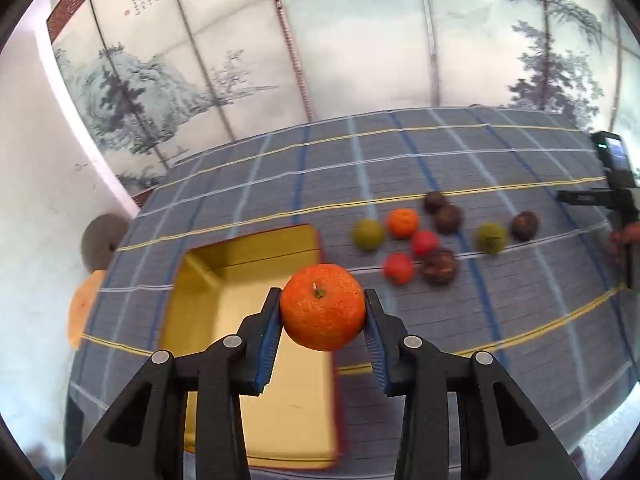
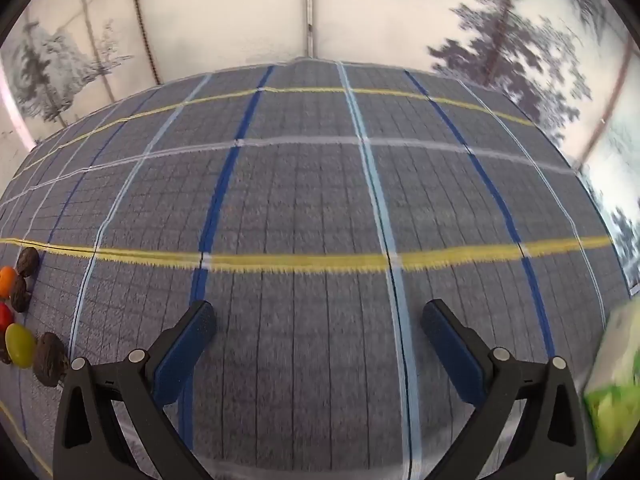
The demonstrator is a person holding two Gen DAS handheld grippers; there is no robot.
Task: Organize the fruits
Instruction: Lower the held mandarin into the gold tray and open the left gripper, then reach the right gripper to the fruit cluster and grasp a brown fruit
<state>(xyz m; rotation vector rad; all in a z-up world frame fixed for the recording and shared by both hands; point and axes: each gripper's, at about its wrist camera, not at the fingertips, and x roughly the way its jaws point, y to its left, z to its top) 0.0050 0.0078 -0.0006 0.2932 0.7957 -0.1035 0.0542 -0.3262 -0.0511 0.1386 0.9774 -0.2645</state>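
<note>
Left tool (image 1: pixel 323 320) pinching an orange mandarin (image 1: pixel 322 306) between its blue pads, hanging over the yellow tray (image 1: pixel 208 312) on the checked worktop (image 1: pixel 440 160), other fruits (image 1: pixel 424 240) lying beyond, right tool (image 2: pixel 318 320) spreading wide, holding nothing.

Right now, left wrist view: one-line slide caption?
Left tongs grip an orange above the yellow box; remaining fruits wait on the plaid cloth.

The green box (image 2: pixel 612 392) smears at the right edge, cut off; the fruits (image 2: pixel 20 320) are clipped at left.
</note>
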